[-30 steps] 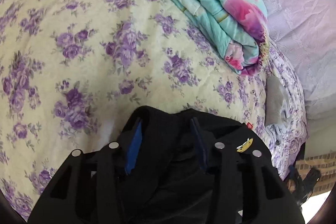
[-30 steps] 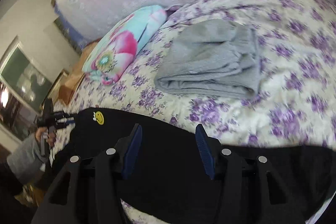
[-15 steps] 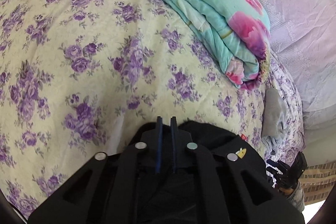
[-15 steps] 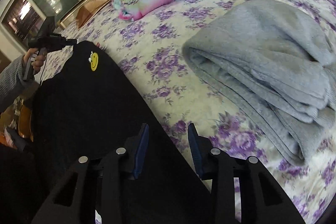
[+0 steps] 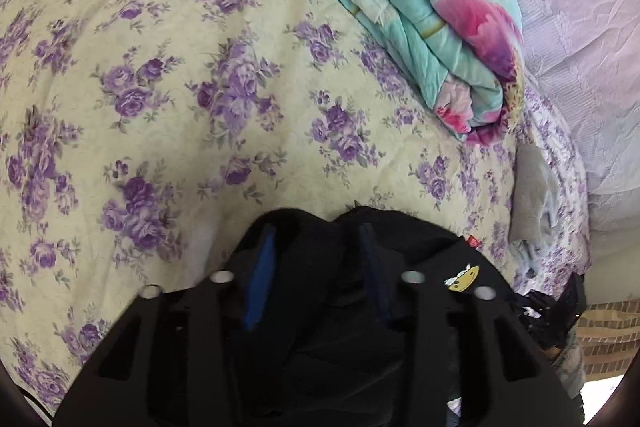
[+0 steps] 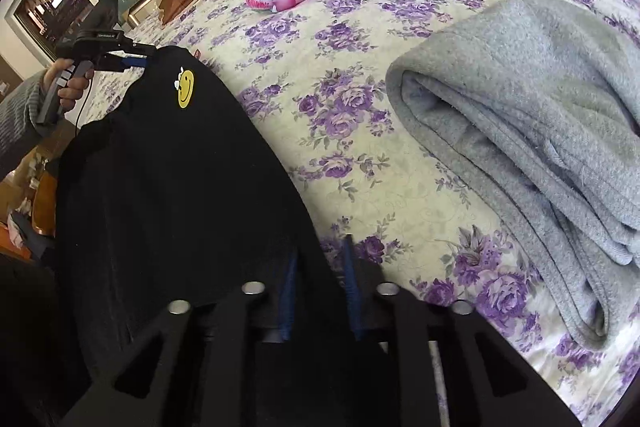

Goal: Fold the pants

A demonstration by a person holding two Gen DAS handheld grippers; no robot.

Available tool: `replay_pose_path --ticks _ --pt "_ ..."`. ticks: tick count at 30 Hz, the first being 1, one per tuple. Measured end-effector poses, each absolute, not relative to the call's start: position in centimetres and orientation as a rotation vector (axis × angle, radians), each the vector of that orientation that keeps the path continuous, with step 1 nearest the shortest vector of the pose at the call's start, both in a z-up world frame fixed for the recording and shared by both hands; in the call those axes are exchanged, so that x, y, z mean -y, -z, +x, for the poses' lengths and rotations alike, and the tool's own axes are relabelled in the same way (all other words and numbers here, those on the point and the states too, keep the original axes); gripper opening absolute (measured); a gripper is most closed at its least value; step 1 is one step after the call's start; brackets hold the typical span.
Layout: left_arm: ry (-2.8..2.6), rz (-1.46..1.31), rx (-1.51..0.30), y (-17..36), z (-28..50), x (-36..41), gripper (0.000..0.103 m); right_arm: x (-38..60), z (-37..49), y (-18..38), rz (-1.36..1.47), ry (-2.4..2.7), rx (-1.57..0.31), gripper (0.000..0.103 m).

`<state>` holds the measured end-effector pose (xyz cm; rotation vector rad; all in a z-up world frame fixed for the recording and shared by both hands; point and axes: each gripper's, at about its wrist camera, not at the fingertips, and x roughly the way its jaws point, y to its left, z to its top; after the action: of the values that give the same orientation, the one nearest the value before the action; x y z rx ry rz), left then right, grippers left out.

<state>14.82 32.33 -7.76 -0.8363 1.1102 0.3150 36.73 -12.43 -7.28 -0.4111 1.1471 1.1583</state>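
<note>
- The black pants (image 6: 168, 187) stretched lengthwise between both grippers along the bed (image 6: 360, 155) edge.
- The left gripper (image 5: 316, 259) was opening, cloth between its jaws.
- The right gripper (image 6: 320, 287) was closing on the other end.

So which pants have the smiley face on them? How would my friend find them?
Start at the big bed with the purple-flower bedspread. Two pieces of clothing lie on it: folded grey pants on the right of the right wrist view, and black pants draped over the near edge on the left. The black pants are the ones, and only they carry a small yellow smiley patch.
</note>
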Motion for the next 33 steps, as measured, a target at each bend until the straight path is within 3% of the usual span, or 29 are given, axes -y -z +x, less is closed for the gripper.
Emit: replay_pose_path --ticks 1,4,10,18,24,28,33 --pt "-0.322 -0.821 -1.109 7.8 15.0 -32.3 0.021 12.4 36.5 7.1 -0.431 -1.153 -1.133 0.008" --pt "-0.317 -0.821 -1.076 7.3 14.8 -32.6 0.012 12.2 35.3 5.9 -0.485 -1.125 -1.073 0.004" --pt "-0.285 -0.883 -0.982 4.8 13.1 -33.6 0.011 13.7 31.9 1.1 -0.485 -1.072 -0.962 0.003" --pt "-0.187 -0.923 -0.882 2.2 7.4 -33.1 0.011 16.3 20.3 -3.9 -0.497 -1.051 -0.874 0.003" --pt "-0.148 -0.959 -0.841 1.6 1.1 -32.4 0.011 17.7 12.0 -3.1 -0.458 -1.025 -0.950 0.003" --pt "-0.173 -1.008 -0.837 2.8 -3.8 -32.9 0.003 18.2 7.3 -1.9 -0.412 -1.013 -1.020 0.003" --pt "-0.192 -1.118 -0.833 5.3 -9.1 -33.7 0.003 18.0 2.9 0.4 -0.409 -0.991 -1.095 0.003"
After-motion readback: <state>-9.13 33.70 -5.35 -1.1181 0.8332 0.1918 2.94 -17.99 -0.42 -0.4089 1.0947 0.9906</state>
